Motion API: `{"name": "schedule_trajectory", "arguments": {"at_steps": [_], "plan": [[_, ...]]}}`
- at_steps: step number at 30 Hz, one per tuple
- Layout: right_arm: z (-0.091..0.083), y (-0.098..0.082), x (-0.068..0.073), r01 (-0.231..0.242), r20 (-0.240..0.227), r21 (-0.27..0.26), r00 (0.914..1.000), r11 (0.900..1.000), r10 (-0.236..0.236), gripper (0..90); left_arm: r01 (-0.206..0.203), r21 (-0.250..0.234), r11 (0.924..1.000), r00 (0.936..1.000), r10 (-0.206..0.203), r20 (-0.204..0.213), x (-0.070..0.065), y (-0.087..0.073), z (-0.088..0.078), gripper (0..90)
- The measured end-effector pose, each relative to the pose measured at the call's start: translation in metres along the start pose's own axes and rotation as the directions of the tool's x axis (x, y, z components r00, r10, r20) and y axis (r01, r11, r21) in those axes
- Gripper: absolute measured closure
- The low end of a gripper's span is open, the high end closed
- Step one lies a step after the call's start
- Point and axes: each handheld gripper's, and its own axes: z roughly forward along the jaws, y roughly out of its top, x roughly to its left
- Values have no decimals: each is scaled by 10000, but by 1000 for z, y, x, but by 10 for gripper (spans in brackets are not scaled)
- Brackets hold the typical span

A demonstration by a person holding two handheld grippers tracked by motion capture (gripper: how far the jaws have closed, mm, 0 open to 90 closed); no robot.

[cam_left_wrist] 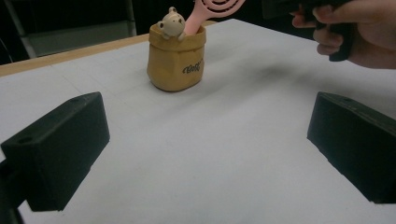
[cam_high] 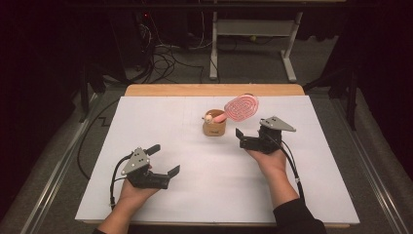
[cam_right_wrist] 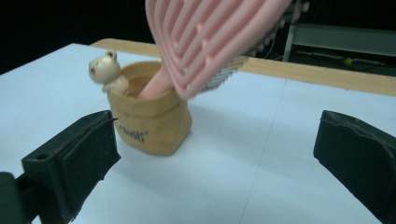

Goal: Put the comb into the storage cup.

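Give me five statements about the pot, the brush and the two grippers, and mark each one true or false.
1. The pink hairbrush stands handle-down in the tan pot. True.
2. The right gripper is clamped on the brush. False: its jaws are open and hold nothing.
3. A small bear figure sits at the pot's rim. True.
4. The pot lies tipped on its side. False: it stands upright on the white table.
5. The left gripper is open, apart from the pot. True.
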Motion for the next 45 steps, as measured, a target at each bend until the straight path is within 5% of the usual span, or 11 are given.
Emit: {"name": "schedule_trajectory", "arguments": {"at_steps": [9,17,28,34,45], "plan": [[-17,-28,4,154,-331,122,9993,9998,-150,0,189,-68,9998,9997,-190,-130,5,-1,-2,0],[-50,-57,1,93,-405,-17,9991,10000,-94,0,262,-60,9996,9991,-264,-327,10,-2,-5,0],[-98,-76,-11,348,-119,-428,9993,9985,-353,0,392,-157,9991,9981,-399,-468,14,-4,-12,0],[-127,-86,-18,34,-82,-1069,10000,9943,-43,0,471,-281,9985,9971,-486,-579,14,-11,-23,0],[-131,-86,-18,-8,-41,-1252,10000,9921,3,0,519,-398,9979,9968,-542,-592,13,-14,-29,0]]}}
